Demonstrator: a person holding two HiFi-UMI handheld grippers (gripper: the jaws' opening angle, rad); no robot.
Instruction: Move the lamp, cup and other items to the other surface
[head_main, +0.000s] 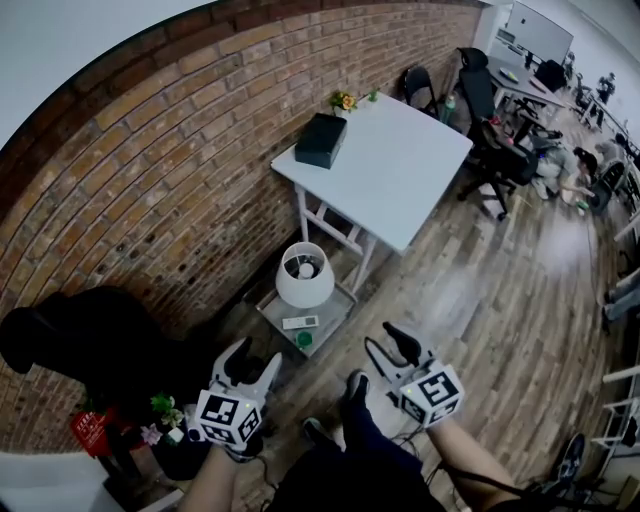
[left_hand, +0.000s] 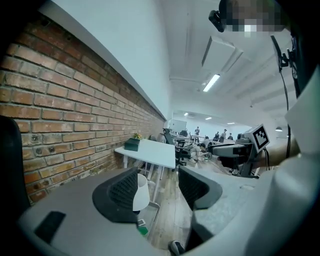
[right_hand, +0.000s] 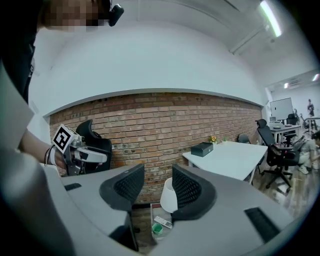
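A white lamp (head_main: 304, 275) stands on a small low side table (head_main: 272, 312) by the brick wall. A white remote (head_main: 300, 322) and a green cup (head_main: 304, 340) lie in front of it. My left gripper (head_main: 250, 364) hovers near the floor just left of the side table, open and empty. My right gripper (head_main: 392, 342) hangs to the right of it, also open with nothing between its jaws. Through the left gripper (left_hand: 157, 187) I see the lamp (left_hand: 142, 193) and cup (left_hand: 143, 230). Past the right gripper (right_hand: 152, 187) show the lamp (right_hand: 169, 196), remote (right_hand: 162, 221) and cup (right_hand: 157, 228).
A white table (head_main: 400, 170) stands beyond the side table, with a black box (head_main: 321, 140) and a small flower pot (head_main: 343, 100) at its wall end. A black armchair (head_main: 90, 340) and potted flowers (head_main: 165, 420) sit at left. Office chairs (head_main: 485, 110) stand at the far right.
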